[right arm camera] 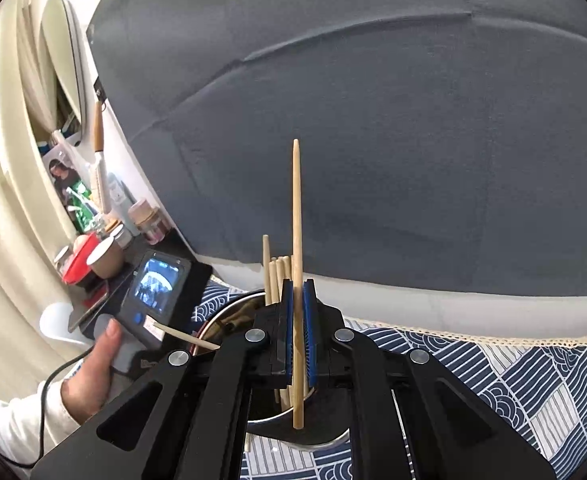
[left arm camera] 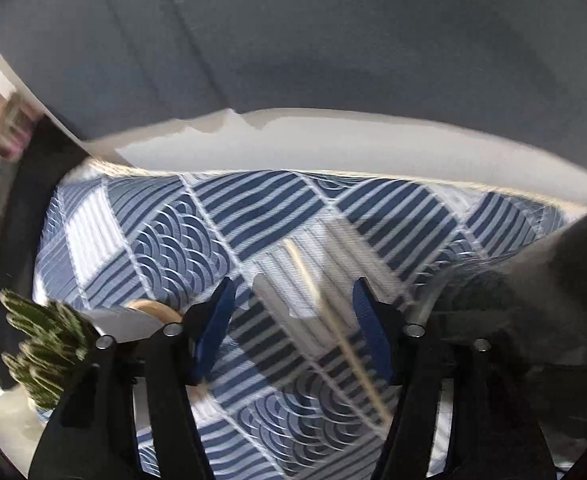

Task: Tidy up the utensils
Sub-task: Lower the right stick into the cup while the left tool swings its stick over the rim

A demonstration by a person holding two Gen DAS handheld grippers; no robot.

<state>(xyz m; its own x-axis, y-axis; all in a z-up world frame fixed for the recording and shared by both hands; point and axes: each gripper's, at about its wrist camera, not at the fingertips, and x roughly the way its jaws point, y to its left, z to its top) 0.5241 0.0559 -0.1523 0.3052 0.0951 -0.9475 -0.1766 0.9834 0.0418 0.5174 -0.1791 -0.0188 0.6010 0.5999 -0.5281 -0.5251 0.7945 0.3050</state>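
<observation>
1. Right gripper (right arm camera: 301,334): blue pads clamped tight on a single wooden chopstick (right arm camera: 296,240). The stick stands nearly upright, pointed tip up, its lower end projecting below the jaws.
2. Directly under and behind that gripper sits a round metal holder (right arm camera: 229,316) on the patterned cloth. Several more chopsticks (right arm camera: 277,276) stand in it, their tips showing just left of the clamped stick.
3. Left gripper (left arm camera: 293,332): jaws roughly half apart, pointed steeply down at the blue-and-white tablecloth (left arm camera: 165,236). View blurred.
4. A loose chopstick (left arm camera: 325,304) lies on the cloth between the left gripper's pads, running from far to near. The pads do not press on it; gap visible on both sides.
5. A pale flat object (left arm camera: 277,296), too blurred to identify, lies just left of that chopstick, also between the pads.
6. Left of the left gripper: a green plant (left arm camera: 41,344) at the near-left edge and a tan ring-shaped item (left arm camera: 153,308), partly hidden.
7. In the right wrist view, a hand (right arm camera: 97,368) grips the left device's handle at the left; another chopstick (right arm camera: 185,338) shows beside it.
8. A grey fabric backdrop (right arm camera: 373,120) fills the far side.
</observation>
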